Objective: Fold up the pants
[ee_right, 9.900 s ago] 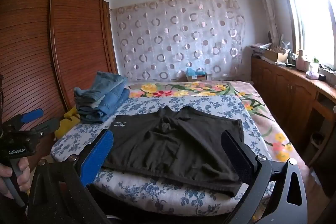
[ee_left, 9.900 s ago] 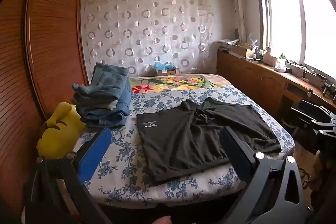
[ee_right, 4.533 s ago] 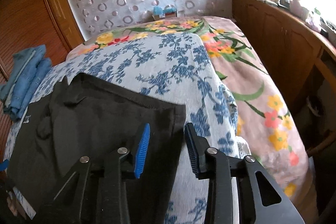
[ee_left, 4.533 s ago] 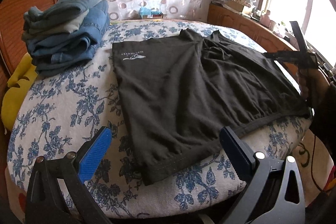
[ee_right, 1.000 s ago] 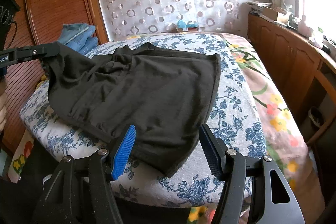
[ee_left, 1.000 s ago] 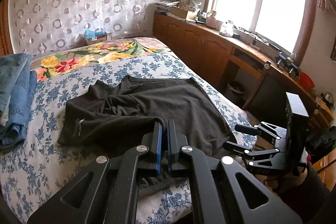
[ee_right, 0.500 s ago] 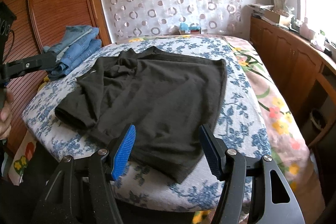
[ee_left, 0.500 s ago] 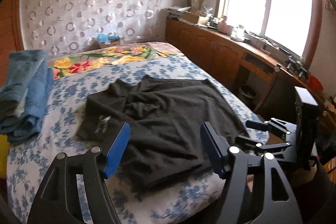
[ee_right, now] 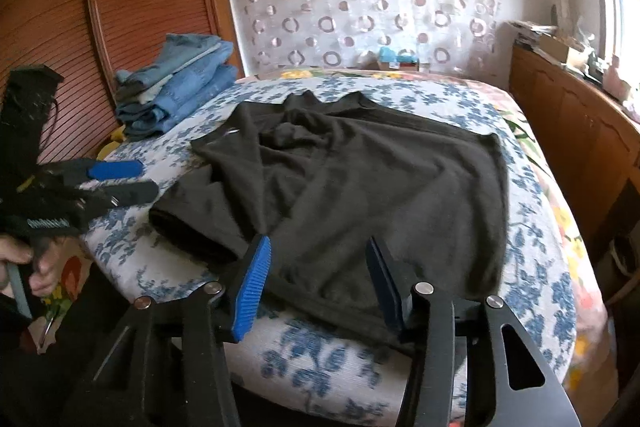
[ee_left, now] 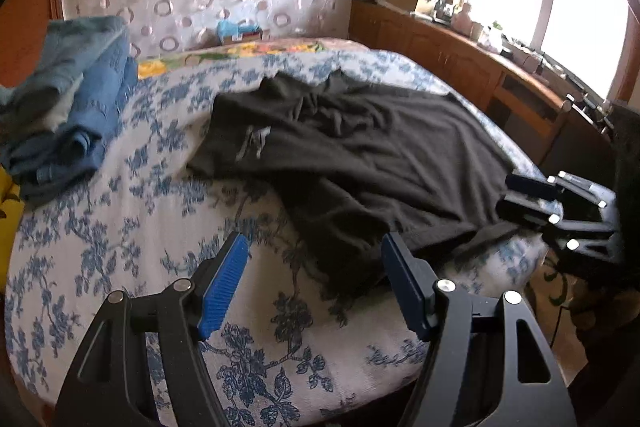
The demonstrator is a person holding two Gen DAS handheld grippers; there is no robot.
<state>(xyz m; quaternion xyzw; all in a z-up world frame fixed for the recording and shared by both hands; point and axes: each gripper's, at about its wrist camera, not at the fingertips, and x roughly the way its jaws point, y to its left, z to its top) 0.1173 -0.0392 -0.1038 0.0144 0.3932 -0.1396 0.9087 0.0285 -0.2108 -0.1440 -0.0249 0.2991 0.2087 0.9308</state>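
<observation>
One bed (ee_left: 120, 227) in a blue-flowered cover is carrying the dark pants (ee_left: 360, 155), lying rumpled across its middle. Folded jeans (ee_left: 76, 107) are sitting beside them. The left gripper (ee_left: 316, 279) and right gripper (ee_right: 318, 279) are both hovering released, grasping nothing.

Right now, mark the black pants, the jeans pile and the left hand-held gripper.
black pants (ee_right: 360, 187), right wrist view, middle of the fabric
jeans pile (ee_right: 180, 91), right wrist view, folded stack's side
left hand-held gripper (ee_left: 316, 287), left wrist view, between fingertips
</observation>
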